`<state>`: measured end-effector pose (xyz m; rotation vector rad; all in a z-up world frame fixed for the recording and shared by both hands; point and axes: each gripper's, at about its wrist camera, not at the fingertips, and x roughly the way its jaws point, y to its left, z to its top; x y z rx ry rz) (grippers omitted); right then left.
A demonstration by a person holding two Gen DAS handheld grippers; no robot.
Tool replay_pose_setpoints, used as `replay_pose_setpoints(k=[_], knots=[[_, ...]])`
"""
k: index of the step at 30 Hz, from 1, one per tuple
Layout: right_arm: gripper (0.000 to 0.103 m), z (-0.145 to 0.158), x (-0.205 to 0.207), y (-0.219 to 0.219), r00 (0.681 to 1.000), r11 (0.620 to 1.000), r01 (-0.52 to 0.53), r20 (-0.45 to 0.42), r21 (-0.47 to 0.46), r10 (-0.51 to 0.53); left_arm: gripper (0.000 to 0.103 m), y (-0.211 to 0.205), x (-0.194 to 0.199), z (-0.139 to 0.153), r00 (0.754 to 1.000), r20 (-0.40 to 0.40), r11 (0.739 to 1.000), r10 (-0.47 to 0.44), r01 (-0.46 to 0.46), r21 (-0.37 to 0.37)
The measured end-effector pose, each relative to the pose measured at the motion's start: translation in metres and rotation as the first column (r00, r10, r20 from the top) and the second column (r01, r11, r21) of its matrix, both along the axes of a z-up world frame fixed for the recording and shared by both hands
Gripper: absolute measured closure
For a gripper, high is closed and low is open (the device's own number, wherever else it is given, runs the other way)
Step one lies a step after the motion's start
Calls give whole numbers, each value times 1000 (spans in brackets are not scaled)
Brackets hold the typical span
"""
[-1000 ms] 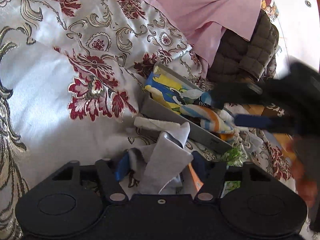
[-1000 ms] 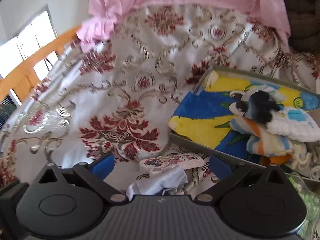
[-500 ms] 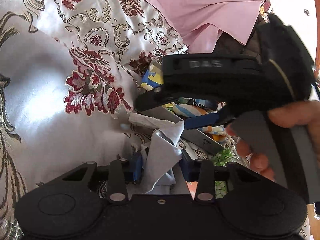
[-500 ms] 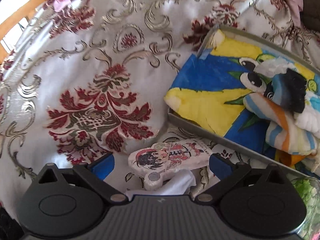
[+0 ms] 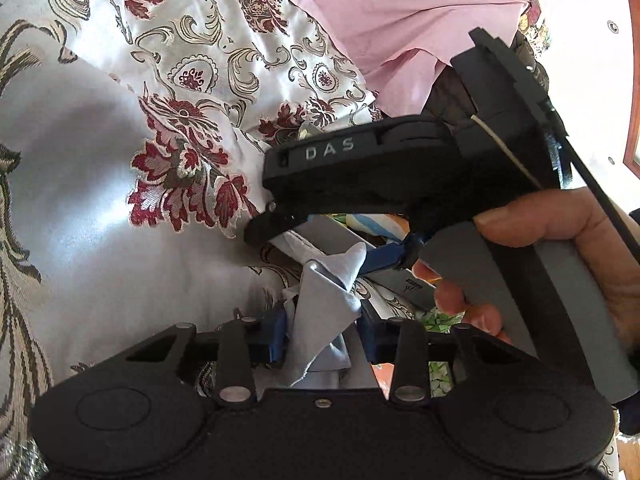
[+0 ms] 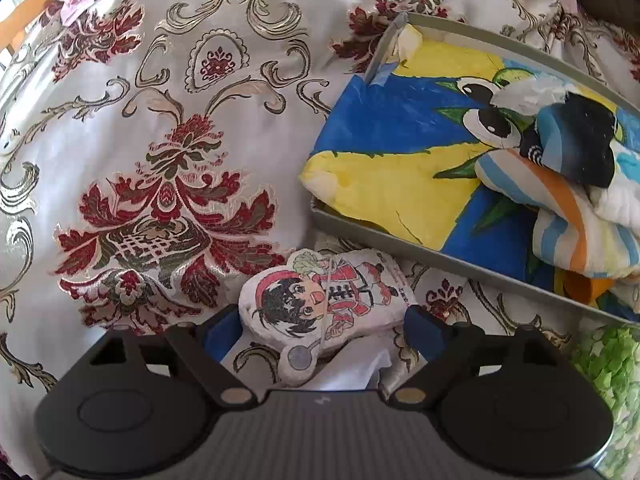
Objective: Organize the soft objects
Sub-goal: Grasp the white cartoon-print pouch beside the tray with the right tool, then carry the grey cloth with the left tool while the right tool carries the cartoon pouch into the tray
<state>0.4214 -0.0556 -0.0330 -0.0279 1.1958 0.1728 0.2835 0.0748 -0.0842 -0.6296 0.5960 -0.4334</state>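
Right gripper (image 6: pixel 322 320) points steeply down, jaws closing around a small flat cartoon-printed plush (image 6: pixel 324 300) that lies on the floral bedspread (image 6: pixel 160 140) just outside the near wall of the grey tray (image 6: pixel 460 256); the pads flank the plush at either end and don't look pressed in yet. The plush looks light, padded and squashy, with a thin elastic loop and a small round tab at its near end, so it should compress in the grip; best taken across the stuffed body, not the tab or loop, which would likely slip or let it dangle. A scrap of white fabric (image 6: pixel 352 372) sits under or beside its near edge and could get pinched along with it. Left gripper (image 5: pixel 322 332) has narrow jaws clamped on a grey cloth (image 5: pixel 324 308), thin and limp, a peak standing up between the pads and the rest drooping; it weighs next to nothing but will flop and drag. Right hand (image 5: pixel 560 256) and its black tool body fill the left wrist view directly ahead, blocking the way to the tray, so the cloth likely has to wait or go around. Green-and-white patterned stuff (image 6: pixel 604 364) lies to the right of the tray's near corner. Inside the tray: a blue-yellow cartoon cloth (image 6: pixel 392 152) lining it, with striped socks (image 6: pixel 568 216) and a dark sock (image 6: pixel 584 140) bunched at the right, left part free. Farther back is pink fabric (image 5: pixel 400 12).
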Motion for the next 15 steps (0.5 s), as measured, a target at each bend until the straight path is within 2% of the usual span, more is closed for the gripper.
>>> replay_pose_setpoints(k=[11, 14, 15], knots=[[20, 9, -8, -10, 999, 998, 8, 31, 69, -10, 68, 0, -1, 1, 1000, 5, 1000, 0, 0, 2], [23, 11, -8, -16, 999, 994, 20, 33, 103, -23, 78, 0, -2, 2, 1000, 20, 1000, 6, -6, 5], [24, 11, -8, -17, 999, 994, 23, 33, 111, -26, 87, 0, -3, 2, 1000, 17, 1000, 12, -13, 11]])
